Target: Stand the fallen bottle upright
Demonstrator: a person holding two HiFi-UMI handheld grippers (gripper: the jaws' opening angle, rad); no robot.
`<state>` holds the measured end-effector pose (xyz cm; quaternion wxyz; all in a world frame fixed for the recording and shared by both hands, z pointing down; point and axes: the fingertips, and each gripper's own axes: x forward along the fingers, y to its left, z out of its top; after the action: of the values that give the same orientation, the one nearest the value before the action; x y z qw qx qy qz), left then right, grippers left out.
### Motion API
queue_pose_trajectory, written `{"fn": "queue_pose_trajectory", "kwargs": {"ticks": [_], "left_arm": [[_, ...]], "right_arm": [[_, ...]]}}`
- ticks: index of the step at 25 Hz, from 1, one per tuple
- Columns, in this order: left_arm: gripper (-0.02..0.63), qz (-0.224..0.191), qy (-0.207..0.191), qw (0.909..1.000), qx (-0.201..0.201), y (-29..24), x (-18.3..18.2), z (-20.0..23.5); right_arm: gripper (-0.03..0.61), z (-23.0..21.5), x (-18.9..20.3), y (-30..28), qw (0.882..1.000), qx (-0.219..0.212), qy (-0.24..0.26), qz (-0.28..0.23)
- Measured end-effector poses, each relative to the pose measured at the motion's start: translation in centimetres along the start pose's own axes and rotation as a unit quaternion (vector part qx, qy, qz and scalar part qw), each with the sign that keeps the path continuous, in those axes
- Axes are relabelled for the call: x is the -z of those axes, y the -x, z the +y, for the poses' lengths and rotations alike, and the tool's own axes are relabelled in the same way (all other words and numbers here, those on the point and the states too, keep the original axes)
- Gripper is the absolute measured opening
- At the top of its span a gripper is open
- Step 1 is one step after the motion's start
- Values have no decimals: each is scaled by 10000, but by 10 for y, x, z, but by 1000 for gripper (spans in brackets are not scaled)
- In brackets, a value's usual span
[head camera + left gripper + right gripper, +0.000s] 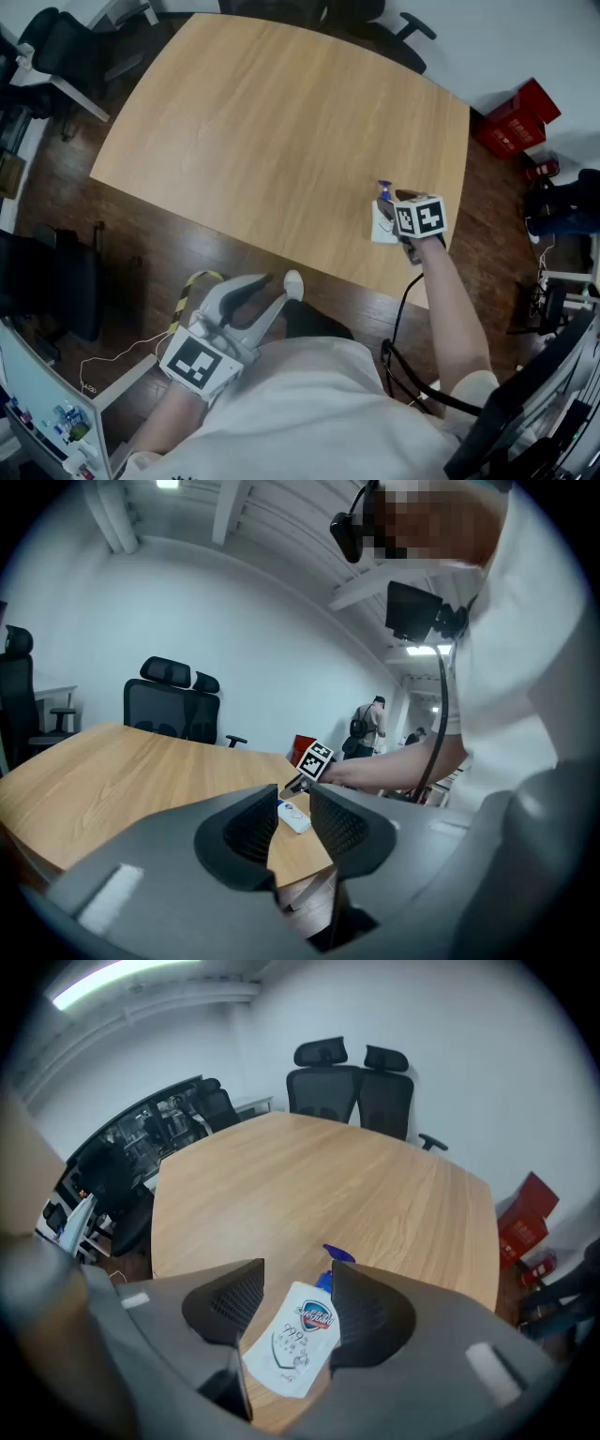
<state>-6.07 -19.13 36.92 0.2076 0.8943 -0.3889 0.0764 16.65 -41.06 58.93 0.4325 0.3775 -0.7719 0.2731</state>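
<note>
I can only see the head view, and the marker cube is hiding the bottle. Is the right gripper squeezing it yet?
Observer: Not yet. In the right gripper view the bottle lies between the right gripper's fingers, and bare table shows between it and one finger.
Operator: Which side of it faces up?
Observer: Its front label, the one with a shield logo, faces up.
Operator: Is anybody else in the room?
Observer: Yes. The left gripper view shows a person with a backpack standing far behind the table.
</note>
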Motion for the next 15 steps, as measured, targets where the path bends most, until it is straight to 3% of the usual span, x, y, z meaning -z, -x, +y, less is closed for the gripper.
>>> {"fn": "queue_pose_trajectory", "kwargs": {"ticks": [6,11,15], "left_arm": [[106,-10,236,9992,-323,-13,3,40],[106,92,306,9985,-451,-15,6,48],[106,127,326,9984,-449,-16,7,52]], "right_arm": [[241,-46,9,-53,9967,-7,-576,572],[252,-56,15,-74,9909,-127,-981,917],[219,-57,16,-74,9900,-72,-1025,967]]}}
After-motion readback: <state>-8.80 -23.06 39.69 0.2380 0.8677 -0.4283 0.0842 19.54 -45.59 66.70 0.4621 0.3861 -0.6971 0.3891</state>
